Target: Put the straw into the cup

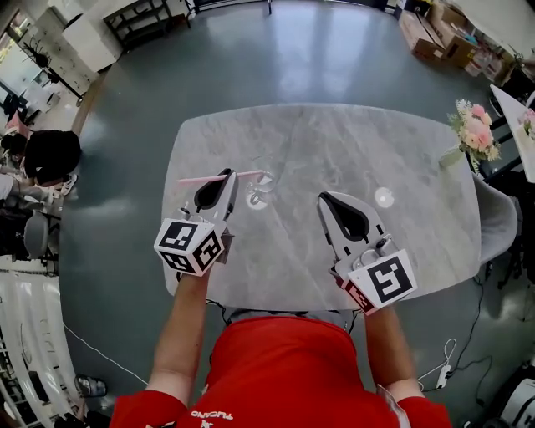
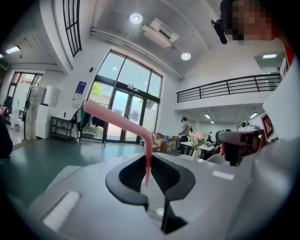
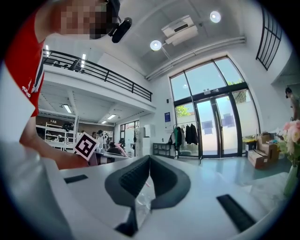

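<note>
My left gripper (image 1: 226, 178) is shut on a pink bendy straw (image 1: 201, 179), which lies crosswise over its tips above the grey marble table (image 1: 351, 142). In the left gripper view the straw's (image 2: 117, 121) long part slants up to the left and its short end hangs down between the jaws of that gripper (image 2: 149, 158). A clear cup (image 1: 258, 191) stands on the table just right of the left gripper's tips. My right gripper (image 1: 323, 200) hovers to the cup's right, its jaws meeting at the tips (image 3: 149, 158). Something clear shows in the gap behind them; I cannot tell what.
A vase of pink flowers (image 1: 475, 129) stands at the table's right edge, with a grey chair (image 1: 495, 219) beside it. Cardboard boxes (image 1: 435, 33) sit on the floor at the back right. A shelf unit (image 1: 138, 21) stands at the back left.
</note>
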Demonstrator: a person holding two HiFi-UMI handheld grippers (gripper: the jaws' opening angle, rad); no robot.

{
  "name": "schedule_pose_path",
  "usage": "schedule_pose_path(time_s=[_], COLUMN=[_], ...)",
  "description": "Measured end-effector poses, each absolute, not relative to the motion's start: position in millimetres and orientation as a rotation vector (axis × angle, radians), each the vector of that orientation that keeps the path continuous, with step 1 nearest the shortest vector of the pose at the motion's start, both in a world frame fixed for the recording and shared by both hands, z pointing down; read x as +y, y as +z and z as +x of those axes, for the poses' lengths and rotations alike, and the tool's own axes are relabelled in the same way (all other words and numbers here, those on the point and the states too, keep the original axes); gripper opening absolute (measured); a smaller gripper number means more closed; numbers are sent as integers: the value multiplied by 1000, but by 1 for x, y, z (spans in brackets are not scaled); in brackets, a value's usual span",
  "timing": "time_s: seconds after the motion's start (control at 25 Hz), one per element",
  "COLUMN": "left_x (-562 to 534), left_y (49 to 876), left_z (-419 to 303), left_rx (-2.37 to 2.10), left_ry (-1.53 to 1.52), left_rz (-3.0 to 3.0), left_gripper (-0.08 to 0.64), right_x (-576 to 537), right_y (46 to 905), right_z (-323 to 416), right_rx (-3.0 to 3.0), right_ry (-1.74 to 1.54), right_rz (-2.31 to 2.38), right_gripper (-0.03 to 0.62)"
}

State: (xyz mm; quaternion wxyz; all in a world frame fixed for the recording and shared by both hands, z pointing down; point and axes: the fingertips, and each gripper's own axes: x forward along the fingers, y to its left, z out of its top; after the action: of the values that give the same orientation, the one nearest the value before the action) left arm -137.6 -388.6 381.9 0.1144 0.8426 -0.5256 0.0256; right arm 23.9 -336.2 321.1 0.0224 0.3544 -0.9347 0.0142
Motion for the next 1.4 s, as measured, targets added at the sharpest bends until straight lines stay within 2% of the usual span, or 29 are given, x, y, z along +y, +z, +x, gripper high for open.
schedule_pose_path(time_s=[0.72, 1.28, 1.4], left_x=[-441, -443, -439], left_y=[489, 514, 518], left_z=[-121, -120, -123], left_rx=[-1410, -1345, -1348], left_ry=[237, 275, 286], left_rz=[2380, 2340, 2322], left_gripper=[37, 39, 64], right_x=[-354, -351, -349], right_y=[346, 353, 354], right_z=[21, 20, 22], right_rx=[-2788, -2750, -2751], right_ry=[84, 120, 124], right_rz=[1181, 1218, 1216], right_gripper=[2, 2, 2])
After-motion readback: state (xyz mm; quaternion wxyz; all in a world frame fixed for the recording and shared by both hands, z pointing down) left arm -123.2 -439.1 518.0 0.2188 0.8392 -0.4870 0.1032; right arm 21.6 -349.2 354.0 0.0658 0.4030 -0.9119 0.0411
